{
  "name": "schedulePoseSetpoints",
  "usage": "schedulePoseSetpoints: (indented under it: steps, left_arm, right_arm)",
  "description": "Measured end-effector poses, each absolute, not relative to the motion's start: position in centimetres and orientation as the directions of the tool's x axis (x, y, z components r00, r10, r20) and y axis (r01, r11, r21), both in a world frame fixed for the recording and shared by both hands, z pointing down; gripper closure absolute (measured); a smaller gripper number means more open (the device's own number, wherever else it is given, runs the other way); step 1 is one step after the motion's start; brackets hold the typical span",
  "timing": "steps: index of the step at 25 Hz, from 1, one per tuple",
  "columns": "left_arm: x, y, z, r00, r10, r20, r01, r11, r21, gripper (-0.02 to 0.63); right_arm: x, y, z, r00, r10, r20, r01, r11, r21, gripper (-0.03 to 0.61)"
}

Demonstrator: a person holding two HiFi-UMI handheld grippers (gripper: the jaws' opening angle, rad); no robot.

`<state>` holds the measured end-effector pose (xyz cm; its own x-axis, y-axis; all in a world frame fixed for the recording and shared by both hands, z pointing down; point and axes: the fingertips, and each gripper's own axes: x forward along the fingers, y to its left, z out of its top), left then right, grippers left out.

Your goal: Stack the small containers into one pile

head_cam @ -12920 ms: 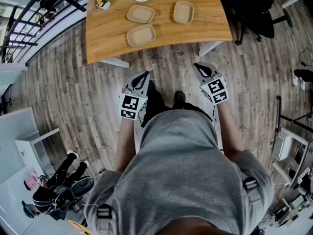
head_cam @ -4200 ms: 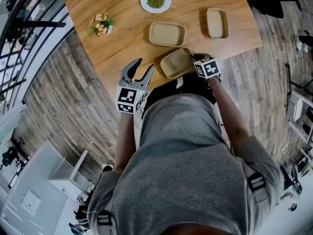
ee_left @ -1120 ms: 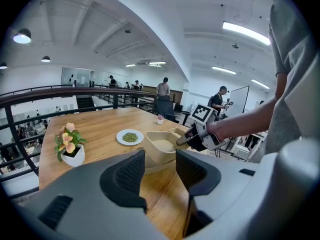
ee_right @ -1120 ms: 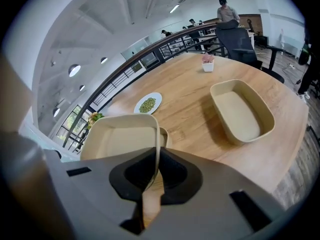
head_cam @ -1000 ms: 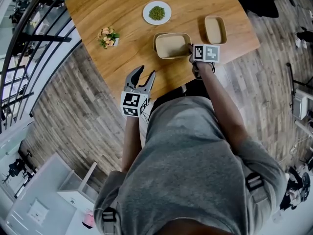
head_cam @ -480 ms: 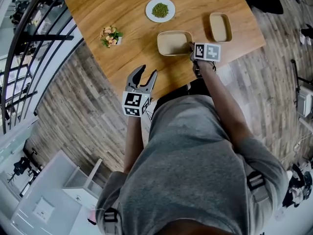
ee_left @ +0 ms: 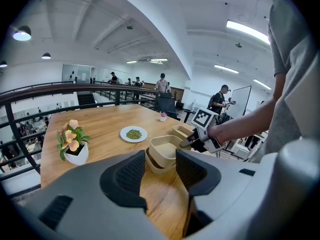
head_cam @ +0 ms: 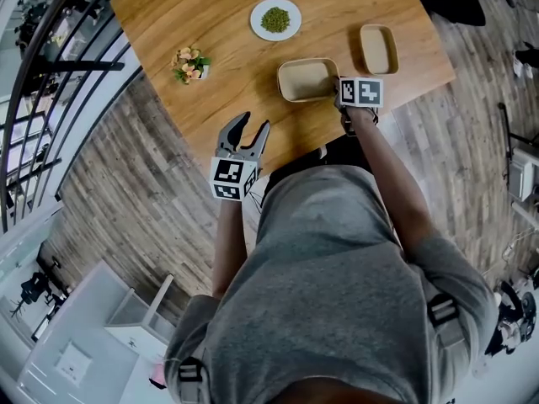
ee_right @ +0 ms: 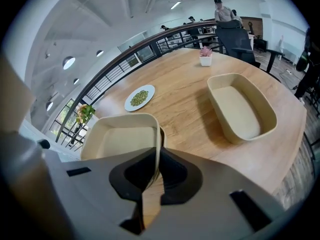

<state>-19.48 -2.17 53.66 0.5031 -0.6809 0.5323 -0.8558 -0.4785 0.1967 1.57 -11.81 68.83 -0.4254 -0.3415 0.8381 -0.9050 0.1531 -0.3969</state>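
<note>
While the right tool (head_cam: 338, 85) clamps the rim of the nested container pair (head_cam: 307, 79), the third container (head_cam: 376, 49) lies near on its right on the tabletop (head_cam: 210, 23), long axis pointing away; the left tool (head_cam: 251, 124) gapes, empty.

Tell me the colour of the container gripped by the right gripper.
Plain pale beige: the container shows best in the right gripper view.

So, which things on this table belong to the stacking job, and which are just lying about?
Job: stacked pair, rim pinched by the right tool; lone container.
Lying about: plate of greens; flower pot; pink plant.
</note>
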Motion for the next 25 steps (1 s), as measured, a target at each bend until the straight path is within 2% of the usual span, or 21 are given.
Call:
schedulePoseSetpoints:
  steps: [25]
  left_arm:
    - [-18.79,-2.44,54.61,0.506,-0.671,0.542,-0.855,-0.474,0.211,0.411]
  right_arm:
    - [2.25,-12.14,69.25,-0.377,-0.353,0.857,-0.923,0.218,-0.316,0.549]
